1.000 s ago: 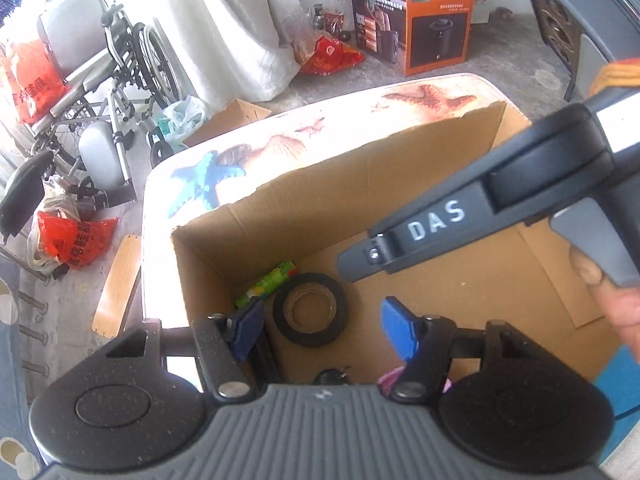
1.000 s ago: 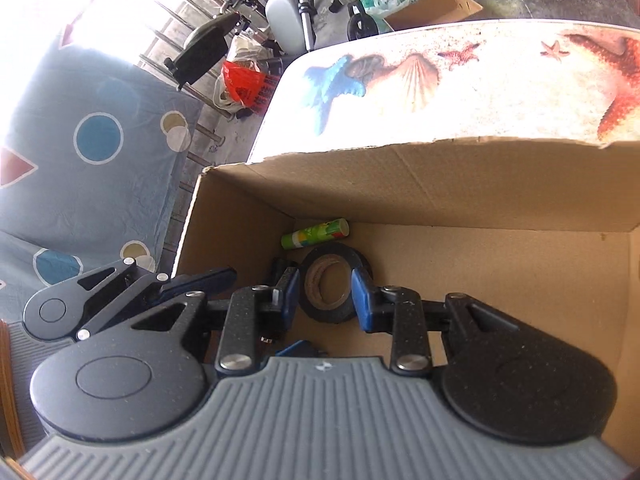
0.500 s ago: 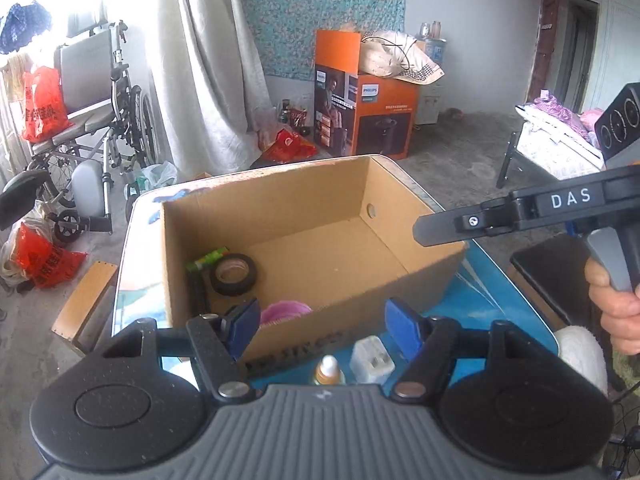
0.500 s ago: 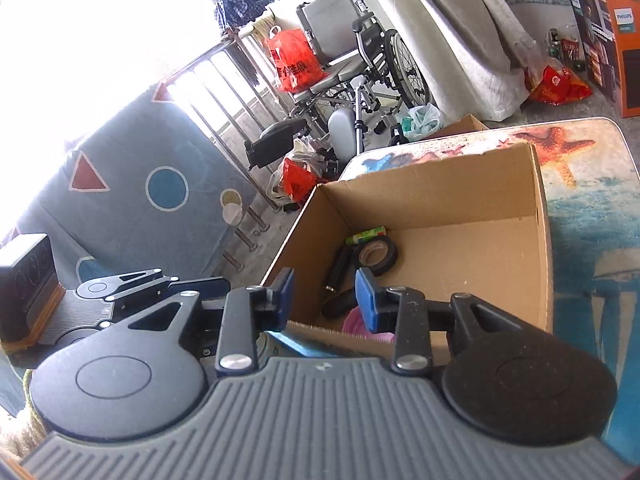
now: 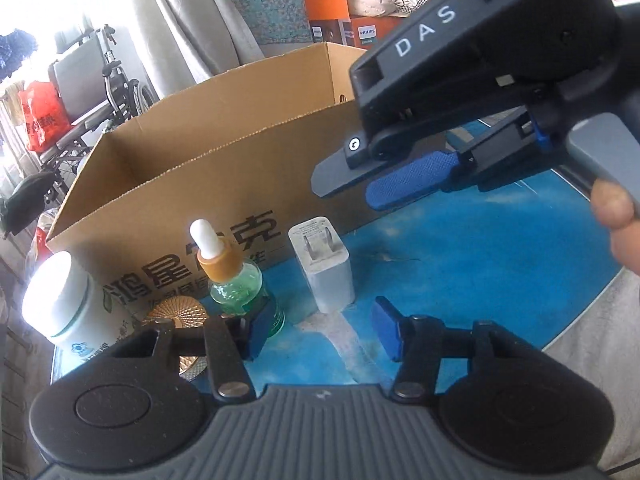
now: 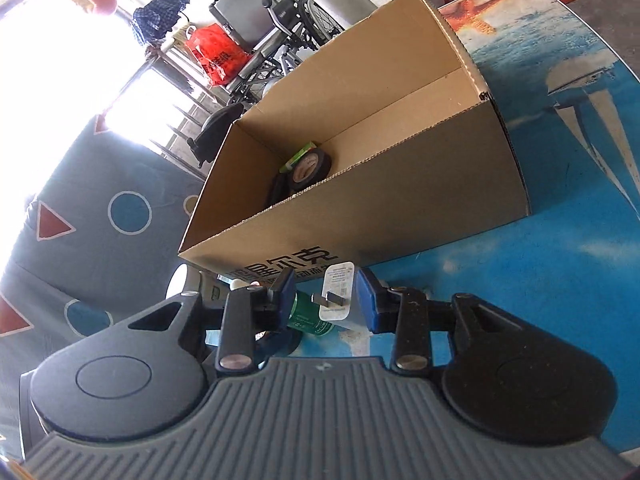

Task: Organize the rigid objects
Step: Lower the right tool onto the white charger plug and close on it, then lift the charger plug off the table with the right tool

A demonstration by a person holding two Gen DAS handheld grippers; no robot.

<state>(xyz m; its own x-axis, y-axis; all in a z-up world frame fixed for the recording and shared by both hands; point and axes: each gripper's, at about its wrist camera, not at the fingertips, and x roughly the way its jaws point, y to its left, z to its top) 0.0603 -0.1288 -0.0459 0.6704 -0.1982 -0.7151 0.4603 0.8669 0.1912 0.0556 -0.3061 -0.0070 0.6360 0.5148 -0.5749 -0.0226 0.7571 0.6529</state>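
Note:
An open cardboard box (image 5: 192, 204) stands on the blue table (image 5: 500, 264). A black tape roll (image 6: 310, 166) and a green stick (image 6: 300, 154) lie inside it. In front of the box stand a white charger plug (image 5: 322, 264), a green dropper bottle (image 5: 234, 276), a white jar (image 5: 66, 300) and a gold lid (image 5: 176, 312). My left gripper (image 5: 320, 334) hangs low before the charger. Its jaws are closing with nothing pressed between them, and its left finger overlaps the bottle's base. My right gripper (image 5: 356, 188) hovers open above the charger (image 6: 336, 292), which shows between its fingers without touching them.
A wheelchair (image 5: 96, 80), red bags (image 5: 42, 116) and an orange carton (image 5: 344, 20) stand on the floor beyond the table. A patterned blue sheet (image 6: 100, 216) lies past the table's left edge. A person's fingers (image 5: 616, 216) hold the right gripper's handle.
Both grippers have drawn back from over the box to its near side and sunk toward the items in front of it. The left jaws stand narrower than before.

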